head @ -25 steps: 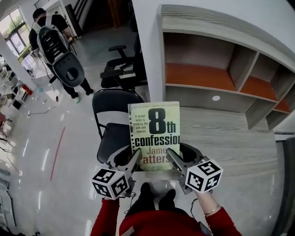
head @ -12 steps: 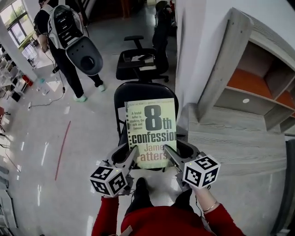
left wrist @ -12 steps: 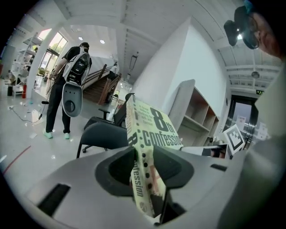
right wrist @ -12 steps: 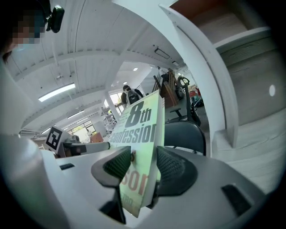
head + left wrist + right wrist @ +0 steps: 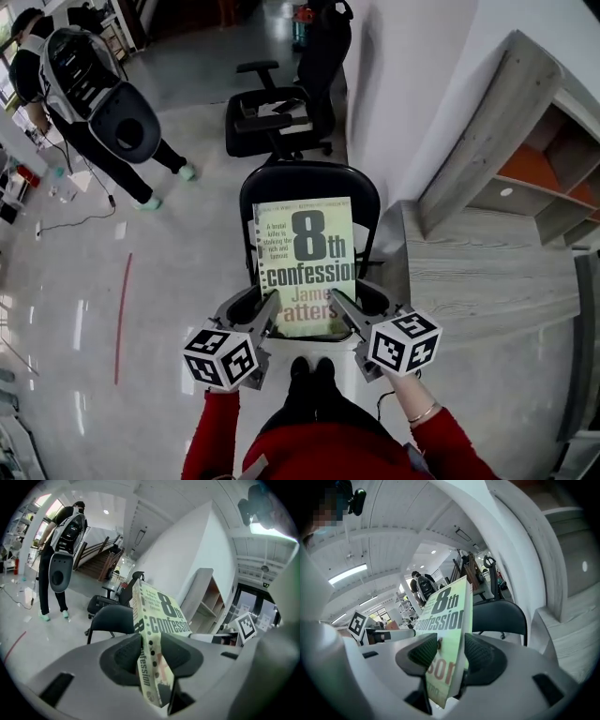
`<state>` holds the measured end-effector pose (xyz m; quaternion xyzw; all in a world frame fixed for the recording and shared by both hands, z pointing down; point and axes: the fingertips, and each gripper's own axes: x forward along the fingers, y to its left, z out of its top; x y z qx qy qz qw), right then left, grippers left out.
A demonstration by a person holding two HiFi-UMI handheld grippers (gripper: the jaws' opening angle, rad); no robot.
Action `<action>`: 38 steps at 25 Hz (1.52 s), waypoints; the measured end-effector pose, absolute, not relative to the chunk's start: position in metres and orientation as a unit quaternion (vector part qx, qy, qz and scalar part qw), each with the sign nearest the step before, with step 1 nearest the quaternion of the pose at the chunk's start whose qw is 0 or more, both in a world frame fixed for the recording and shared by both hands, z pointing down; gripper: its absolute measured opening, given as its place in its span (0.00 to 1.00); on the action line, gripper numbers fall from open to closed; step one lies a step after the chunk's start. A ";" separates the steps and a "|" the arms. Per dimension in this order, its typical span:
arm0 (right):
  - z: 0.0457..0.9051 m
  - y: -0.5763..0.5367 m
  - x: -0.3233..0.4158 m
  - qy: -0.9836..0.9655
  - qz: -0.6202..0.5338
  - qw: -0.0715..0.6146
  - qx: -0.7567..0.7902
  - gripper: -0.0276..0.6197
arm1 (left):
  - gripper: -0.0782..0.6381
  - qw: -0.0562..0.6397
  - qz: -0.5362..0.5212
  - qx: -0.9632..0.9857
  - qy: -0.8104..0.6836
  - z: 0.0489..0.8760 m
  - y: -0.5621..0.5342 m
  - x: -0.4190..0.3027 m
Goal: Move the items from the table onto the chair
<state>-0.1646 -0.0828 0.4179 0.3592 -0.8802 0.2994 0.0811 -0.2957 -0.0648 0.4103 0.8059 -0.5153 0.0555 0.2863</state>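
Hiding much of the chair [image 5: 309, 183], the book [image 5: 305, 262] is clamped in the left gripper [image 5: 266, 315] and right gripper [image 5: 341, 309].

Pale-green book [image 5: 445, 616] edge-on between the pads [image 5: 423, 652] of the right hand-held gripper [image 5: 449, 657], black chair [image 5: 500, 616] beyond.

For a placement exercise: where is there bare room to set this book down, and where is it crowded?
Bare: grey tabletop right of the chair; seat strips beside the book. Crowded: left gripper and right gripper clamp its lower corners.
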 end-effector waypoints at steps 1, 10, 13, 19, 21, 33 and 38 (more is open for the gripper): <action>0.422 -0.083 -0.165 -0.878 0.303 0.082 0.362 0.33 | 0.31 0.289 0.057 0.806 -0.513 0.414 -0.066 -0.296; 0.510 -0.101 -0.162 -0.844 0.363 0.113 0.379 0.33 | 0.31 0.352 0.092 0.791 -0.492 0.504 -0.088 -0.294; 0.555 -0.098 -0.157 -0.829 0.390 0.121 0.382 0.33 | 0.31 0.375 0.111 0.784 -0.483 0.548 -0.088 -0.289; 0.659 -0.106 -0.148 -0.797 0.444 0.122 0.391 0.33 | 0.31 0.394 0.142 0.775 -0.473 0.647 -0.104 -0.281; 0.696 -0.104 -0.148 -0.790 0.457 0.130 0.387 0.33 | 0.31 0.411 0.148 0.765 -0.472 0.684 -0.101 -0.281; 0.827 -0.112 -0.157 -0.757 0.497 0.170 0.388 0.33 | 0.31 0.476 0.179 0.721 -0.471 0.820 -0.106 -0.289; 0.831 -0.116 -0.158 -0.766 0.488 0.164 0.385 0.34 | 0.31 0.477 0.167 0.723 -0.472 0.824 -0.108 -0.290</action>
